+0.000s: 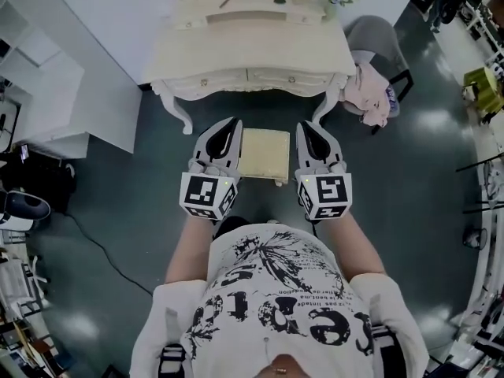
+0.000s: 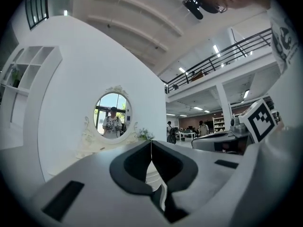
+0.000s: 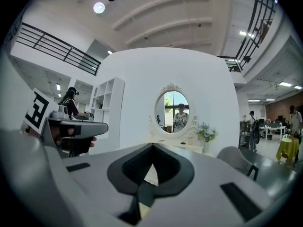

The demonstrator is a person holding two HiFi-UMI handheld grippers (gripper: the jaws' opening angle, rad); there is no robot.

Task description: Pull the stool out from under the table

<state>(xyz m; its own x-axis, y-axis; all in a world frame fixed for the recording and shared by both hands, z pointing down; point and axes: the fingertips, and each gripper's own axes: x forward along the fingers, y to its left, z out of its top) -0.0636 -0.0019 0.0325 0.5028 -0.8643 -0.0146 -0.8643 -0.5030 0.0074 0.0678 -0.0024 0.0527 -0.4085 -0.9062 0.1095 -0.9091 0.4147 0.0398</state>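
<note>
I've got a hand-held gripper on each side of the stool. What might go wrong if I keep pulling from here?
1. The left hand-held gripper and the right hand-held gripper are both shut and sit beside the stool without gripping it, so a sideways squeeze could slip off.
2. The stool is already close to your body, so pulling further may bump your legs.
3. A skewed pull might swing it into a curved table leg.

The stool (image 1: 264, 154) has a matt, cream, cloth-like seat. The table (image 1: 252, 61) looks like cream-painted wood with a soft sheen. The left gripper (image 1: 229, 129) and right gripper (image 1: 308, 129) are smooth matt grey plastic. The dark floor (image 1: 409, 211) is glossy.
</note>
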